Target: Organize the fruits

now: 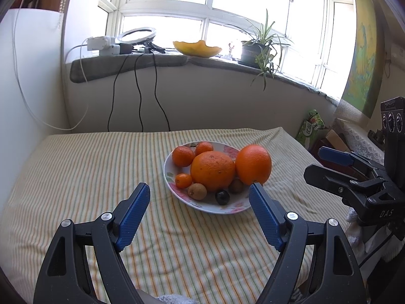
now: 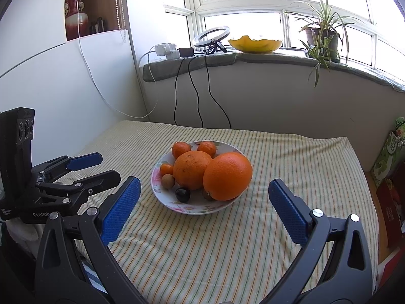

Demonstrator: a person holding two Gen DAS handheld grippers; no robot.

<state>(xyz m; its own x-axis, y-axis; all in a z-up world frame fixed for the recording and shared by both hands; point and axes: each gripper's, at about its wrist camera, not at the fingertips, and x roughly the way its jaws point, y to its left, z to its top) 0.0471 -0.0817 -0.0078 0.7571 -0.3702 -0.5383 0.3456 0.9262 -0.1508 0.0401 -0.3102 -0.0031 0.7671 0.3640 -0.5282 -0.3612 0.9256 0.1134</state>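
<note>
Two grippers, left gripper (image 1: 200, 192) and right gripper (image 2: 204, 190), jaws apart and empty, low in frame before the centred fruit plate (image 1: 169, 177)

Background setting. A yellow-and-white striped cloth (image 1: 76, 167) covers the flat surface. Behind it, a grey stone windowsill (image 1: 131, 65) carries a white ring light on a small black tripod (image 2: 211, 36), white power adapters (image 1: 102, 44), a yellow hollowed melon rind (image 1: 197, 48) and a potted green spider plant (image 2: 322, 38). Black cables (image 1: 138, 93) hang down the wall below. A red patterned vase (image 2: 73, 12) stands in a wooden shelf niche.
</note>
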